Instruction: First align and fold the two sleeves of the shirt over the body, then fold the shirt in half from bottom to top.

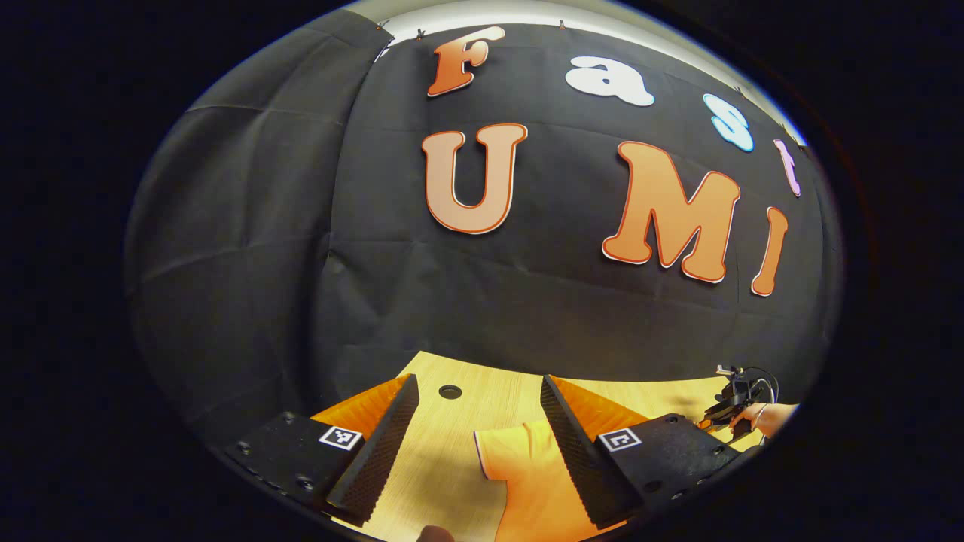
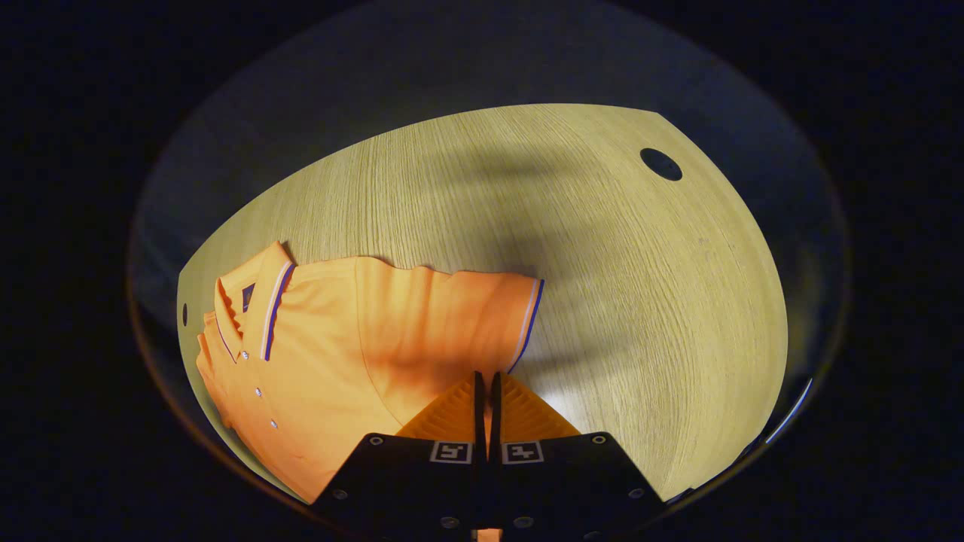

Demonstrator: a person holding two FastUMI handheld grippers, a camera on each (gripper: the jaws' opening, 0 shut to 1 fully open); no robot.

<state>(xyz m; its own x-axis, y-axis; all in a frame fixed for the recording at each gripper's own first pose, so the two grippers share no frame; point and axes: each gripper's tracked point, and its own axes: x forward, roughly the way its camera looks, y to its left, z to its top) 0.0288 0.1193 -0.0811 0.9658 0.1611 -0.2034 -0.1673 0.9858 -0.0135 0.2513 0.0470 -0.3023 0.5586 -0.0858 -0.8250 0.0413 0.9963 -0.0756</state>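
**Jaws: right pressed together, left spread**

Jaws of my right gripper [image 2: 486, 391] stand nearly closed at the lower hem of the orange polo shirt's [image 2: 331, 354] sleeve [image 2: 482, 312]; whether cloth is pinched, I cannot tell. My left gripper [image 1: 478, 429] holds its jaws wide apart above the wooden tabletop [image 1: 452, 421], with an orange shirt edge lying between them. The shirt lies flat, collar [image 2: 260, 301] to the left in the right gripper view.
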